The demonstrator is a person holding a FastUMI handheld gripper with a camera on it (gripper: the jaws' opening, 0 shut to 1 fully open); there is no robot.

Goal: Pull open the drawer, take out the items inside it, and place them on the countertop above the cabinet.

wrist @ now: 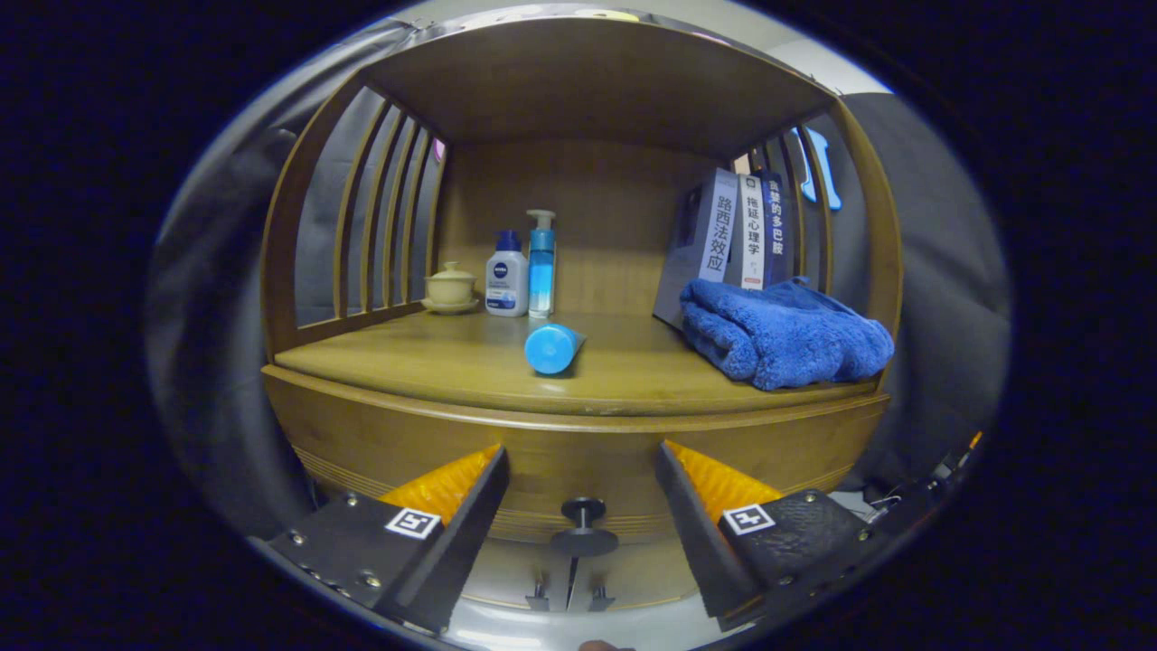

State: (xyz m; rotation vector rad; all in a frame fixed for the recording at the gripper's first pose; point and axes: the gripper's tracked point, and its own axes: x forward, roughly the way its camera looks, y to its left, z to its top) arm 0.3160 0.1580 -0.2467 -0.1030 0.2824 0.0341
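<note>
While our gripper [583, 470] hangs with fingers spread wide and holding nothing, we see the drawer [578, 457] closed just ahead, its knob [584, 514] between them. Beyond, a blue tube [552, 348] lies on the countertop [434, 362].

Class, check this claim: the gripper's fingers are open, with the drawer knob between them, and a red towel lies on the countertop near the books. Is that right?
Not quite. In the gripper view the towel is blue, not red. The rest holds: the gripper is open, the drawer knob sits between its fingers, and the towel lies by the books on the countertop.

Tongs [583, 475] w/ two wedge-shaped fingers, ribbed inner pads, square marker tag on each, small screws along bases
</note>
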